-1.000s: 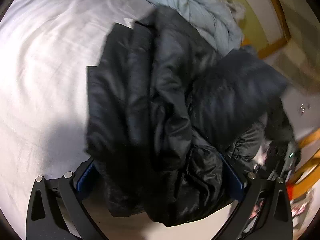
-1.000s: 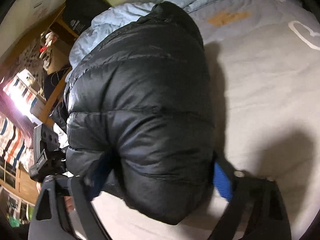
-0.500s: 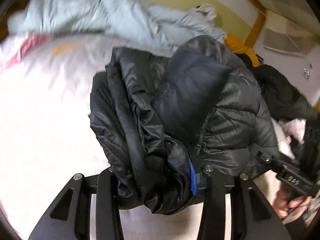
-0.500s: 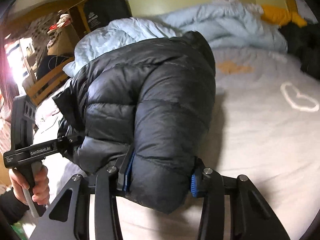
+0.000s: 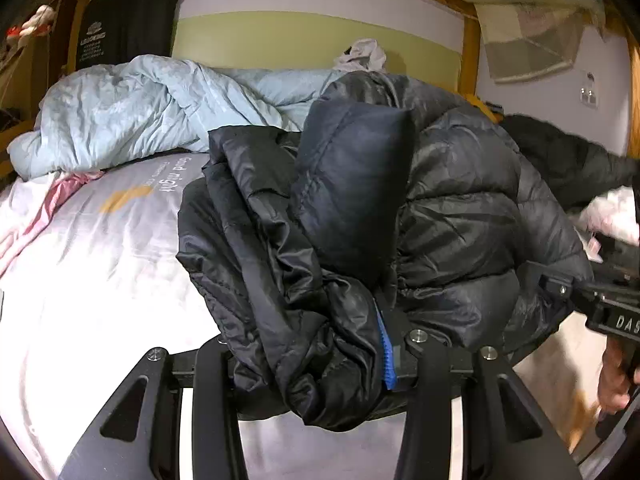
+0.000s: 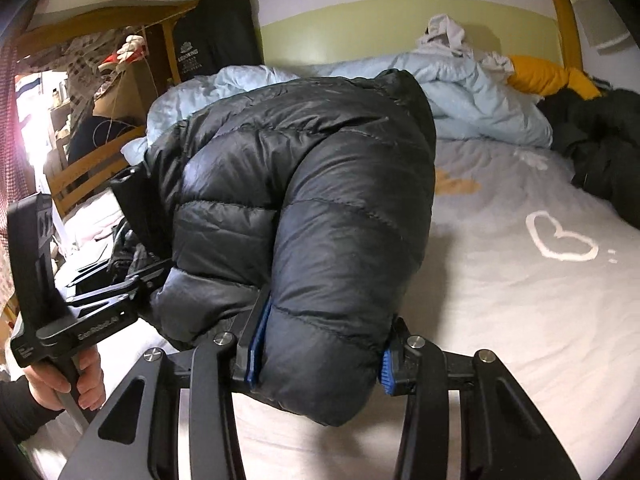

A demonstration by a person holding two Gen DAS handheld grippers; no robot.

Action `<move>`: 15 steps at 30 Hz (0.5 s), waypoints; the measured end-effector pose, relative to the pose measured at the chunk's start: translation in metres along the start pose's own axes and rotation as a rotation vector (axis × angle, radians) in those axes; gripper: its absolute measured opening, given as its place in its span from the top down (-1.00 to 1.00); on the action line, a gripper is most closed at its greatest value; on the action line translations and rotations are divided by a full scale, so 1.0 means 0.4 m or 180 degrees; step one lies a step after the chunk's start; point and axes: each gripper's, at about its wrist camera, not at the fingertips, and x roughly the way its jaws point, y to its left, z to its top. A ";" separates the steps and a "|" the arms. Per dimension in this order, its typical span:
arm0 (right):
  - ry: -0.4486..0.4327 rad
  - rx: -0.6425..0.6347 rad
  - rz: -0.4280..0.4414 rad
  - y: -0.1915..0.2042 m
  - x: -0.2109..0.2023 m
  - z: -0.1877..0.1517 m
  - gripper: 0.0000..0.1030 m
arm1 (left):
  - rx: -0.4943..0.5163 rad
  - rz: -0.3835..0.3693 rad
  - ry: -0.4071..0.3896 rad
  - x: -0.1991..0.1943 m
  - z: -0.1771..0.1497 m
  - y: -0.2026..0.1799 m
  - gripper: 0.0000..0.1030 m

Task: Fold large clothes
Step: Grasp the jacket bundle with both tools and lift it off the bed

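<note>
Above the pale bed sheet (image 5: pixel 100 264) the black puffer jacket (image 5: pixel 360 216) is now held up in a bundle, where a second ago it lay slumped on that sheet with both pairs of jaws spread wide around it. Since then the left gripper (image 5: pixel 308 354) has been clamped on bunched lining and the right gripper (image 6: pixel 320 350) on a quilted roll of the jacket (image 6: pixel 304 200). With both ends secured, the jacket is judged ready to be carried or laid out flat on the sheet for its next fold
</note>
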 end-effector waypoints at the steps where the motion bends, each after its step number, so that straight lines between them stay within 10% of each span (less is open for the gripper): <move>1: -0.0020 0.0003 -0.0014 0.001 -0.008 0.004 0.11 | 0.0015 0.0003 -0.0032 -0.006 0.003 -0.004 0.19; 15: -0.0448 -0.0130 -0.0585 -0.124 -0.269 0.062 0.09 | 0.0441 -0.0251 -0.0489 -0.085 0.091 -0.249 0.18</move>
